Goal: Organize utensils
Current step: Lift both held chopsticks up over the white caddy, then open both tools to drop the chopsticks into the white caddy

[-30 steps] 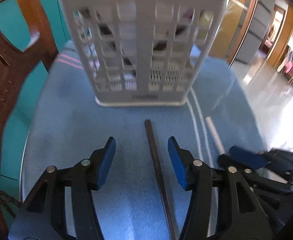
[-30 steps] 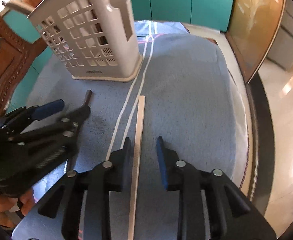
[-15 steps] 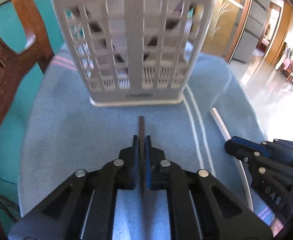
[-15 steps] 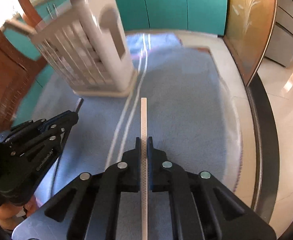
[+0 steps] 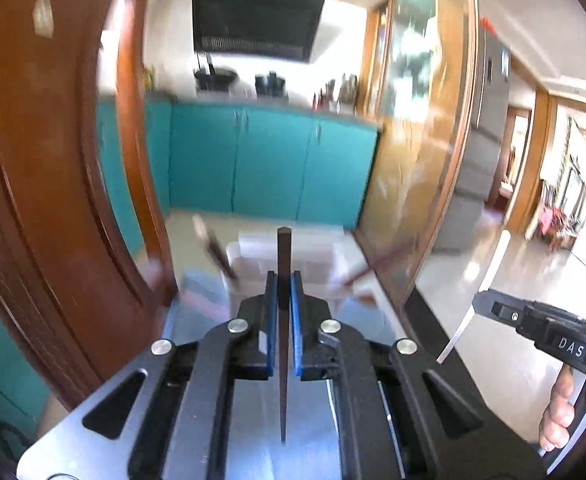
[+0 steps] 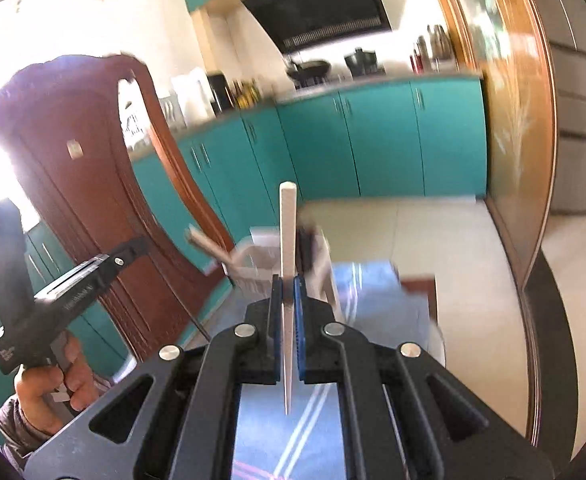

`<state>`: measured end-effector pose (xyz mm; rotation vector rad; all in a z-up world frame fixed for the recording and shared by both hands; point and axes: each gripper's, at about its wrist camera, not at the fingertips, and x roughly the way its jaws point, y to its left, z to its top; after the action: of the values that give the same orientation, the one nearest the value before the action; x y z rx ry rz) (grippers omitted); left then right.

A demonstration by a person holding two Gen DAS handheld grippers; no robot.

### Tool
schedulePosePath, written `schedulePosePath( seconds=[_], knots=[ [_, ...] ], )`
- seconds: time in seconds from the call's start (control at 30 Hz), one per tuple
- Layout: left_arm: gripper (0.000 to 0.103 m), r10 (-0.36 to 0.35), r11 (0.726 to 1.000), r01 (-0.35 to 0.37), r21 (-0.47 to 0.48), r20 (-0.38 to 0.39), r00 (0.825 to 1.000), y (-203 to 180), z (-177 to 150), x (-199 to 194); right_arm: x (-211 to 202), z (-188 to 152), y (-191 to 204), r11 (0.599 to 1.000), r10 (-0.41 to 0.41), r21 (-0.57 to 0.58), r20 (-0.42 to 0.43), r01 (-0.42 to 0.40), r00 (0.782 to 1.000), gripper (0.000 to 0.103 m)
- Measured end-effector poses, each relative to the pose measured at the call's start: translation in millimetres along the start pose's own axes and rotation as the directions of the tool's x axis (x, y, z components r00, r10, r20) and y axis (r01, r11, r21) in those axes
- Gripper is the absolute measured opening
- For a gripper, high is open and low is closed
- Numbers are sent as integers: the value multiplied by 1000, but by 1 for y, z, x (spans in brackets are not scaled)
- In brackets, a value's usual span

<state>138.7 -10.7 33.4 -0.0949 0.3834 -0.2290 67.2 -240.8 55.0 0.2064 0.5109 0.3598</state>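
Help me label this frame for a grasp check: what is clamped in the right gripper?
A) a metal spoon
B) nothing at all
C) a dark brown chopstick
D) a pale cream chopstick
D: in the right wrist view the right gripper has its blue pads shut on a pale cream chopstick, raised above the white slotted plastic utensil basket.

White letters "DAS" stand on the black plastic handheld right gripper point(image 5: 477, 307), seen from the left wrist. Print on the black left gripper point(image 6: 141, 245) is too blurred to read.
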Motion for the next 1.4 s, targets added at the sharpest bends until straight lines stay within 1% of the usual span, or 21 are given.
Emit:
schedulePosePath(
  seconds=[0.03, 0.1, 0.13, 0.2, 0.23, 0.33, 0.4, 0.5, 0.53, 0.6, 0.7, 0.83, 0.93, 1.07, 1.23, 1.27, 1.33, 1.4],
  knots=[
    [7, 2, 1000, -2, -6, 34, 999, 2, 10, -8, -1, 14, 4, 1000, -2, -3, 23, 2, 1000, 6],
    [7, 6, 1000, -4, -20, 95, 995, 6, 32, -17, -3, 31, 5, 1000, -1, -3, 50, 1, 999, 6],
    [7, 11, 999, -6, -40, 132, 991, 10, 48, -22, -6, 49, 10, 1000, -5, -10, 91, 6, 996, 6],
    [7, 19, 997, -5, -77, 185, 983, 13, 67, -30, -10, 61, 16, 1000, -12, -15, 119, 14, 993, 6],
    [7, 30, 995, -7, -102, 221, 975, 16, 77, -33, -8, 68, 18, 1000, -10, -12, 127, 11, 992, 6],
    [7, 64, 985, -14, -169, 294, 954, 26, 92, -32, 1, 83, 21, 1000, -7, 6, 156, 6, 988, 6],
    [7, 96, 980, -35, -197, 311, 946, 28, 93, -21, 10, 91, 23, 1000, -19, 8, 191, 18, 981, 6],
    [7, 126, 975, -63, -212, 301, 945, 29, 92, -5, 21, 95, 24, 999, -38, 18, 246, 35, 969, 6],
    [7, 129, 976, -70, -208, 287, 949, 29, 90, 6, 26, 96, 24, 999, -52, 17, 275, 49, 960, 6],
    [7, 136, 977, -85, -193, 266, 954, 28, 87, 21, 40, 93, 23, 996, -84, 4, 294, 87, 952, 6],
    [7, 138, 982, -104, -157, 225, 965, 23, 78, 45, 66, 87, 15, 993, -114, 4, 275, 118, 955, 6],
    [7, 150, 985, -131, -110, 191, 970, 17, 66, 65, 99, 79, 8, 990, -135, -8, 213, 140, 968, 6],
    [7, 148, 987, -136, -81, 162, 976, 16, 60, 76, 113, 72, 6, 988, -149, -18, 178, 155, 973, 6],
    [7, 151, 988, -144, -58, 147, 978, 12, 56, 84, 119, 68, 3, 988, -149, -11, 158, 153, 976, 6],
    [7, 148, 989, -143, -44, 137, 979, 9, 53, 86, 114, 64, 8, 988, -149, -20, 162, 154, 975, 6],
    [7, 148, 989, -144, -40, 134, 980, 9, 53, 86, 111, 64, 10, 987, -154, -24, 165, 160, 974, 8],
    [7, 153, 988, -150, -34, 133, 979, 8, 56, 87, 104, 63, 12, 986, -159, -24, 179, 166, 971, 16],
    [14, 159, 987, -157, -23, 137, 978, 7, 55, 83, 91, 62, 13, 987, -150, -23, 203, 158, 968, 38]
  ],
)
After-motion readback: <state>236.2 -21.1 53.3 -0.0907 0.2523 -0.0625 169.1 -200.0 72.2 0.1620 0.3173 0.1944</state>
